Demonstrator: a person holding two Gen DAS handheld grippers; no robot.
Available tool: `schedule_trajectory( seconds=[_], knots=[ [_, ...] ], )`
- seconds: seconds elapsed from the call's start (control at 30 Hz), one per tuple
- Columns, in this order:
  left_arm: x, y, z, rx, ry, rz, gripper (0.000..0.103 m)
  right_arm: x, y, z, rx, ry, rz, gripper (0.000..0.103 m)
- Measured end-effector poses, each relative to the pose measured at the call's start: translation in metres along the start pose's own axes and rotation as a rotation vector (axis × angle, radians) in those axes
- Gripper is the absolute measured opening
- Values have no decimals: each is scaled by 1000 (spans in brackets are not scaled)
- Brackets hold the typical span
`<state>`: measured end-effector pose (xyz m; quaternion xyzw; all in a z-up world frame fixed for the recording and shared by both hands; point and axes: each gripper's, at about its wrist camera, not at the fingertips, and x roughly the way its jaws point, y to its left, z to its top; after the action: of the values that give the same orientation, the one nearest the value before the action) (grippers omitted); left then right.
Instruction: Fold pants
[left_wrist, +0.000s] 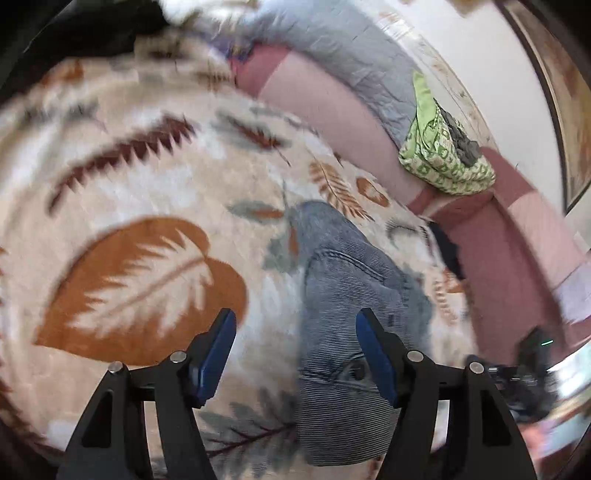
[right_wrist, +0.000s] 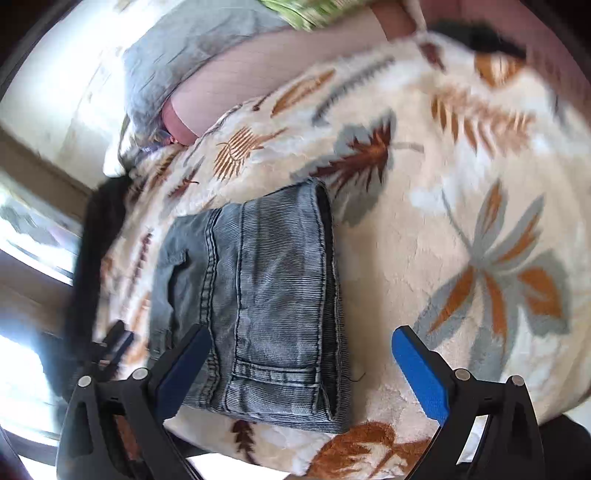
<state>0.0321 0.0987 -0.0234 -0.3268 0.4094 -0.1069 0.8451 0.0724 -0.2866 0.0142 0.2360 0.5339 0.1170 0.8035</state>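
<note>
on the leaf-print blanket (right_wrist: 424, 258) the pants (right_wrist: 258, 295) lie folded into a compact denim bundle. right gripper (right_wrist: 299, 358) hangs over them, jaws spread wide, holding nothing. left gripper (left_wrist: 295, 332) is partway open above the denim, also empty.

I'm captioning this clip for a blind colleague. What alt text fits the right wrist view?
Folded grey-blue corduroy pants lie in a compact rectangle on a cream blanket printed with orange, maroon and grey leaves. The right tongs hang open just above them, gripping nothing. A grey pillow lies at the far edge.
</note>
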Motion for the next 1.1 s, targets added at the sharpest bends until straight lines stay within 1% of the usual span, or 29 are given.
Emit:
schedule_trajectory(
  seconds=[0.07,0.1,0.13,0.17,0.23,0.27,0.3,0.33,0.37,0.4,0.43,0.47,0.5,0.57,0.63,0.67,0.7,0.73,0.77,0.8,0.83,0.9,0.97,1.03,1.1],
  knots=[
    [13,-3,6,-17,76,-56,68,12,-12,8,36,43,37,100],
    [19,-7,8,-13,103,-71,68,13,-20,13,58,52,61,100],
    [23,-9,9,-10,121,-78,68,17,-23,17,61,65,70,99],
    [32,-12,11,-15,162,-89,68,23,-24,20,68,87,98,98],
    [43,-16,11,-20,213,-107,68,40,-25,24,86,129,139,93],
    [51,-19,11,-22,244,-122,68,49,-24,25,84,156,142,92],
    [58,-22,9,-22,271,-116,68,55,-22,26,71,158,138,91],
    [63,-24,9,-13,282,-94,68,56,-20,26,65,155,144,88],
    [67,-27,8,-2,291,-76,68,57,-17,25,63,160,163,72],
    [73,-29,6,1,315,-67,68,61,-17,24,66,177,166,59],
    [75,-31,4,6,311,-45,66,64,-16,24,57,182,141,49],
    [76,-34,3,20,307,-27,64,67,-11,22,22,185,115,46],
    [77,-39,2,47,307,3,61,70,-7,21,-14,191,89,45],
    [78,-48,-2,84,299,56,59,71,-6,22,-9,196,81,45],
    [79,-50,-2,90,295,75,57,75,-9,25,16,211,90,47],
    [78,-51,-2,94,293,85,56,75,-8,26,12,209,92,47],
    [78,-54,-3,108,289,100,52,74,-5,26,-2,201,84,45],
    [77,-58,-4,129,282,116,45,70,2,24,-38,190,74,38],
    [75,-61,-5,150,272,125,41,65,8,22,-64,175,73,29],
    [72,-63,-3,171,261,132,32,59,15,20,-84,160,79,26],
    [65,-67,-3,197,244,136,29,52,22,20,-100,142,86,22],
    [55,-78,-1,244,206,138,27,38,38,21,-122,108,110,18],
    [37,-93,5,298,153,132,27,28,55,26,-152,82,126,18],
    [23,-102,14,327,101,123,27,20,76,33,-194,50,127,18],
    [2,-109,31,348,20,113,27,14,97,45,-224,14,138,18]
  ],
)
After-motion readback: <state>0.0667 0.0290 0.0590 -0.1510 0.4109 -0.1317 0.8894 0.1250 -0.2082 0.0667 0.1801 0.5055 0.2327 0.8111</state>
